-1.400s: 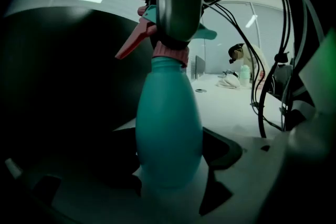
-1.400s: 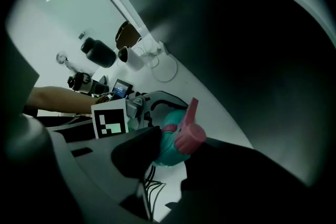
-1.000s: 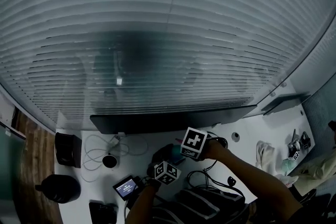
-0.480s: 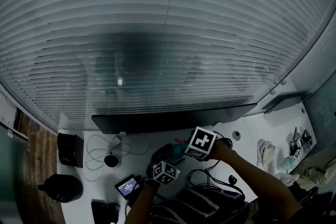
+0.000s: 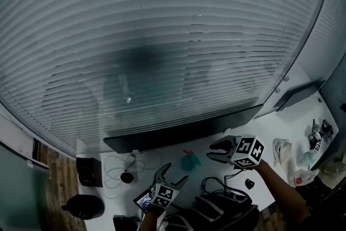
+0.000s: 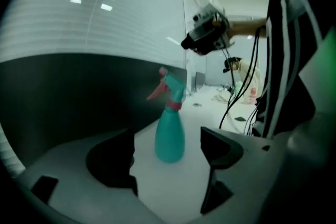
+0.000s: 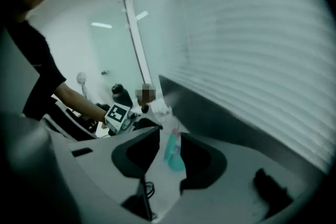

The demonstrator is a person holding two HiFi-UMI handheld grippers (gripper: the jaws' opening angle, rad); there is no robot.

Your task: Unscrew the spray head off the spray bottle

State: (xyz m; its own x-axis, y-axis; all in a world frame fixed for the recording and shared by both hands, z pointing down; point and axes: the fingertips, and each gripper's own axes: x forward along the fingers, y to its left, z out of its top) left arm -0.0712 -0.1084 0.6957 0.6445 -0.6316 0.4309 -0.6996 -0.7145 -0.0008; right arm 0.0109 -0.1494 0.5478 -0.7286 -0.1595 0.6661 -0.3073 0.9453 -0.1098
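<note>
A teal spray bottle [image 5: 189, 160] with a pink trigger head [image 6: 160, 89] stands upright on the white table [image 5: 259, 127], in front of a long dark bar. My left gripper [image 5: 172, 175] is below and left of it, jaws open and empty. In the left gripper view the bottle [image 6: 169, 134] stands just beyond the open left gripper [image 6: 167, 136]. My right gripper [image 5: 212, 151] hovers to the bottle's right, open and clear of it. From the right gripper [image 7: 170, 139] the bottle [image 7: 173, 152] shows lower down, past the jaws.
A long dark bar [image 5: 178, 130] runs along the blinds behind the bottle. White cables [image 5: 116, 162], a black box [image 5: 89, 170] and a dark jug [image 5: 84, 205] sit at the left. Black cables [image 5: 221, 186] lie near the front, with a cloth [image 5: 281, 151] and small items at the right.
Both grippers were bunched together over the bottle's spot. They have risen and drawn apart, the right one up and to the right, and the bottle now stands in plain view between them.
</note>
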